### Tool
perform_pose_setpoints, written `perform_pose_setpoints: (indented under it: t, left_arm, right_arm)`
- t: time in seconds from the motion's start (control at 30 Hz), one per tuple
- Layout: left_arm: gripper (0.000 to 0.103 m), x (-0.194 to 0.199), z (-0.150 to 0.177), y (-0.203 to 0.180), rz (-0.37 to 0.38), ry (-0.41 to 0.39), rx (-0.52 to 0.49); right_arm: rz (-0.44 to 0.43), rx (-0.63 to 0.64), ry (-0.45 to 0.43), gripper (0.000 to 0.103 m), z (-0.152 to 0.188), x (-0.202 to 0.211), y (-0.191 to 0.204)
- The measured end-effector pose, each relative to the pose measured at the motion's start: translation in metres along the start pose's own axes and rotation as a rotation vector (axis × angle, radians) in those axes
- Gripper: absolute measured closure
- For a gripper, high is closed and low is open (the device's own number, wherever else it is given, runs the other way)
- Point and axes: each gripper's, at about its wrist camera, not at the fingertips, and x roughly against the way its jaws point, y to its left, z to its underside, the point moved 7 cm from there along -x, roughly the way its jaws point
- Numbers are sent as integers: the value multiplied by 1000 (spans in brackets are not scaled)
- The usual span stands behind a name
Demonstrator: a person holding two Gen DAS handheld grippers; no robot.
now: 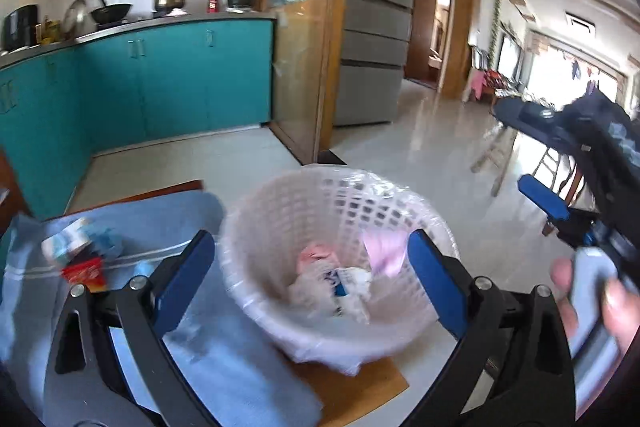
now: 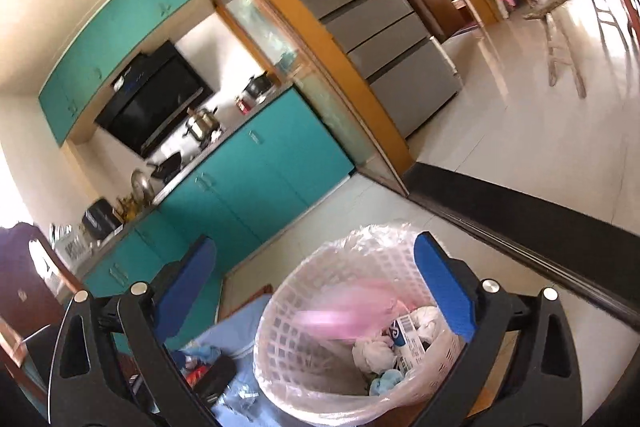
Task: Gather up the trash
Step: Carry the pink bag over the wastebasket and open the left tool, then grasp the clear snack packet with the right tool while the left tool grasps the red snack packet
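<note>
Blue pads of the left hand-held gripper [image 1: 312,275] stand wide apart in the left wrist view, with nothing between them; they frame the basket [image 1: 280,211], which sits lined with a clear bag on the worktop [image 1: 360,395]. Crumpled trash [image 1: 340,283] and a pink sheet [image 1: 384,251] already lie inside. More scraps [image 1: 80,255] wait on the blue cloth [image 1: 168,215] just beside the basket. The right hand-held gripper [image 1: 532,155] hangs at the far right, jaws spread and empty, with a hand [image 1: 580,291] on its grip. Blur smears the basket, so a fast swing could clip its rim and tip it, since it stands near the worktop's edge.

From the right wrist view, the right hand-held gripper [image 2: 316,287] is likewise fully open and holds nothing. A blurred pink sheet [image 2: 344,315] seems to be falling into the basket [image 2: 288,327]; being light, it may drift onto the rim and slide out. The loose bag lining could snag on a pad as the hand pulls away, dragging the basket along.
</note>
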Motion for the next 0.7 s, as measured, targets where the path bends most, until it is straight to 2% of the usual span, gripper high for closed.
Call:
perform_pose_setpoints:
  t: [0.1, 0.2, 0.4, 0.47, 0.53, 0.6, 0.7]
  left_arm:
    - [6, 39, 19, 40, -75, -19, -11]
    - [4, 83, 36, 94, -182, -43, 13]
    - [4, 152, 70, 197, -381, -83, 198]
    - [4, 161, 86, 219, -396, -90, 291]
    - [4, 157, 98, 230, -399, -41, 339]
    - [4, 156, 106, 233, -377, -25, 329]
    - [4, 151, 114, 232, -393, 8, 299]
  right_arm:
    - [-18, 55, 39, 6, 10, -4, 14]
    - [-50, 128, 78, 6, 24, -8, 36]
    - [-137, 343, 175, 6, 79, -8, 99]
    - [-168, 393, 213, 6, 101, -5, 118]
    - [-185, 442, 242, 6, 121, -2, 134]
    - [-188, 505, 272, 6, 145, 0, 149]
    - [-189, 558, 316, 6, 170, 0, 163]
